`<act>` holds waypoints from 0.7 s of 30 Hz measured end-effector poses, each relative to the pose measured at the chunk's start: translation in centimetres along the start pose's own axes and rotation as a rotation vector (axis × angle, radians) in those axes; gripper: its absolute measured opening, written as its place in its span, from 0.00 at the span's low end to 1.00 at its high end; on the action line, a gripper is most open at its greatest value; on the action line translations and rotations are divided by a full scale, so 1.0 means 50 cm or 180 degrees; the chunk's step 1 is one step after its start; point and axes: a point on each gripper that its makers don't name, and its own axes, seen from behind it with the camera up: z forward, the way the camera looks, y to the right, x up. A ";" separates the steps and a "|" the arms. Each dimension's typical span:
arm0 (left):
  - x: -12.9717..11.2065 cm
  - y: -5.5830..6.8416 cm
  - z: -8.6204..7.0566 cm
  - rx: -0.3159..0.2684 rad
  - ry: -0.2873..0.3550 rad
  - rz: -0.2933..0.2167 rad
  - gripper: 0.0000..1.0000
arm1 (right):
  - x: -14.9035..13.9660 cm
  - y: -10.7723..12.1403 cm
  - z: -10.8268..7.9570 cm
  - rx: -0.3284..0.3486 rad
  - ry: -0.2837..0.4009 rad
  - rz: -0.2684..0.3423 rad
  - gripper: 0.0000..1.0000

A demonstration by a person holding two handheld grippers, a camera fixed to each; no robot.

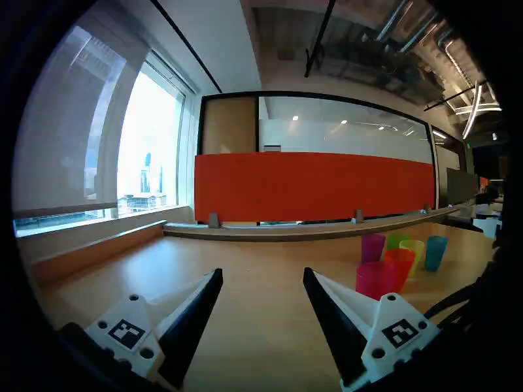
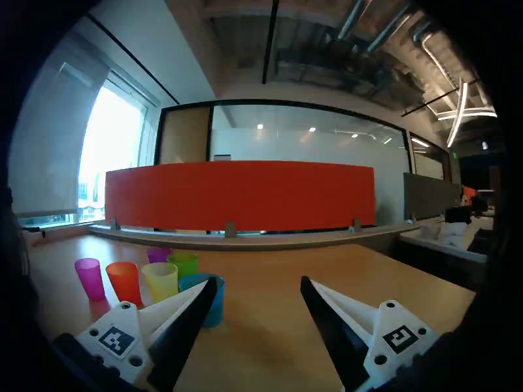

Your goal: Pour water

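At the bottom of the left gripper view the left gripper (image 1: 262, 273) is open, its two black-edged white fingers wide apart with bare wood between them. The right gripper (image 2: 258, 280), low in the right gripper view, is spread just as wide and holds nothing. Both look out over a light wooden worktop (image 1: 261, 340). In the right gripper view a teal-blue plastic cup (image 2: 218, 304) stands just behind the tip of the finger at lower left, partly hidden by it. The rest of the cluster sits to its left in that frame: a yellow plastic cup (image 2: 160, 281), a translucent orange-red plastic cup (image 2: 124, 282) and a translucent pink plastic cup (image 2: 89, 277) in front, with a green plastic cup (image 2: 184, 262) and a purple plastic cup (image 2: 158, 253) behind. In the left gripper view the six upright cups crowd the lower right of the frame, pink and orange-red nearest. Whether any holds water cannot be told. Beyond the worktop's far edge runs a long orange divider panel (image 1: 314, 186), and a bright window (image 1: 149, 157) lights the left of the frame.
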 end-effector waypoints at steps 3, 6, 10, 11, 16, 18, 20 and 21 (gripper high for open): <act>-0.001 0.001 0.000 -0.0003 0.0001 0.0000 0.91 | 0.000 -0.001 -0.001 0.0000 -0.0001 -0.0001 1.00; -0.002 0.004 0.001 -0.0020 0.0002 0.0003 0.91 | 0.000 -0.001 0.000 0.0000 -0.0001 0.0000 0.99; -0.002 0.007 0.002 -0.0038 0.0003 0.0003 0.91 | 0.000 -0.001 -0.001 0.0001 -0.0001 -0.0001 1.00; -0.002 0.007 0.002 -0.0036 0.0002 0.0005 0.91 | 0.000 -0.001 -0.001 0.0002 -0.0002 -0.0001 0.99; 0.001 0.008 0.001 -0.0037 0.0001 0.0005 0.91 | 0.002 -0.002 -0.001 0.0001 0.0001 -0.0003 0.99; 0.002 0.009 0.000 -0.0037 0.0002 0.0007 0.91 | 0.002 -0.003 -0.001 0.0001 0.0002 -0.0003 0.99; 0.003 0.009 -0.001 -0.0033 0.0004 0.0010 0.91 | 0.003 -0.003 -0.001 -0.0001 0.0004 -0.0004 0.99; 0.006 0.008 0.000 -0.0030 0.0011 0.0021 0.91 | 0.003 -0.003 -0.001 -0.0001 0.0002 -0.0007 1.00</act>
